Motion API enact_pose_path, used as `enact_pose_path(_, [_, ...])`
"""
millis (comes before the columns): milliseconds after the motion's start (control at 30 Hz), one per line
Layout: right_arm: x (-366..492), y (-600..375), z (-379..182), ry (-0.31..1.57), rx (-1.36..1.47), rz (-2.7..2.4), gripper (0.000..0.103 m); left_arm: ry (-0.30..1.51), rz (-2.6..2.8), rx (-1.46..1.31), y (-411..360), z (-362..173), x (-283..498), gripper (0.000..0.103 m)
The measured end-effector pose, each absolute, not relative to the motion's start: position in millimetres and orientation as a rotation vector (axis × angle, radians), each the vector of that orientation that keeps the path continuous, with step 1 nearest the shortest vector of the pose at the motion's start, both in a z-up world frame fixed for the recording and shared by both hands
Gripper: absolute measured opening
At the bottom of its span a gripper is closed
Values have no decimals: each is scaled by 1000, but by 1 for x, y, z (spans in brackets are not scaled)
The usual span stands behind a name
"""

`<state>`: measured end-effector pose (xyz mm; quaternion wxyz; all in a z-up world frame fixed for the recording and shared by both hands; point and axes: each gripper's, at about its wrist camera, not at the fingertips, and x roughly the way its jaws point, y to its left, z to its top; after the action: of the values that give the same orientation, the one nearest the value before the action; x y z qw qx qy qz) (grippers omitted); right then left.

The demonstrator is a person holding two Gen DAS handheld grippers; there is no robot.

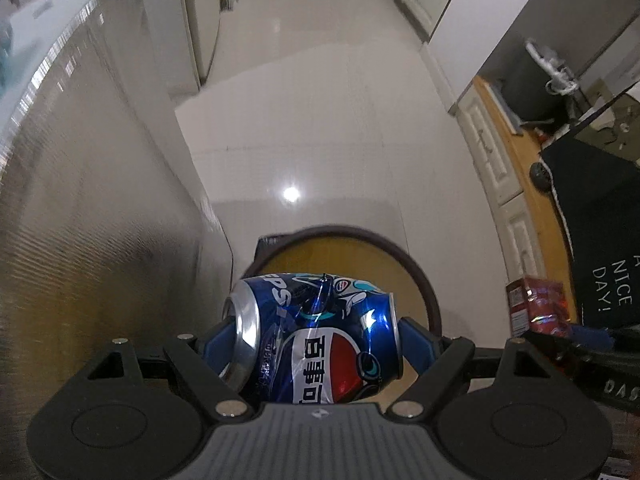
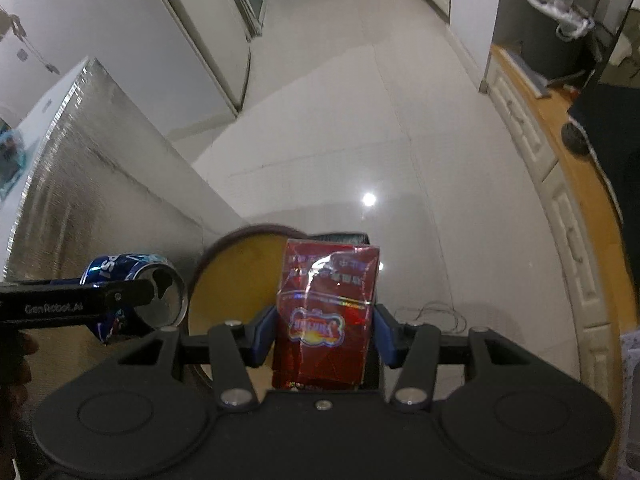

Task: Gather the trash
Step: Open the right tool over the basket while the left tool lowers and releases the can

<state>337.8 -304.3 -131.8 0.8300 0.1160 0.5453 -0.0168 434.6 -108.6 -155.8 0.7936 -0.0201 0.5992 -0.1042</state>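
Landmark: the round bin point(image 1: 416, 280), dark-rimmed with a yellow-brown inside, standing on the floor.

Left of the bin rises a tall box point(image 1: 80, 200) clad in ribbed, silvery foil. The left hand-held gripper point(image 1: 320, 346) pinches a dented blue can point(image 1: 320, 344) of shiny metal, lying sideways between the blue pads, over the bin's near rim. In the right wrist view the can point(image 2: 136, 292) hangs just left of the bin point(image 2: 236, 276). The right hand-held gripper point(image 2: 324, 334) pinches a red pack point(image 2: 326, 312), a flat box in crinkled glossy film, upright above the bin's right side.

The floor point(image 1: 320, 120) is pale, glossy tile with a lamp glint. Right of the bin curves a wooden tabletop point(image 2: 576, 152) over white panelled drawers.
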Motion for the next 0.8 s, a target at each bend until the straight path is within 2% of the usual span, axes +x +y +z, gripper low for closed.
enact_pose_path(300, [366, -286, -207, 1252, 316, -18, 53, 1352, -184, -222, -108, -219, 459, 84])
enact_pose_path(800, [386, -259, -295, 1344, 339, -17, 55, 1384, -226, -227, -117, -295, 497, 84])
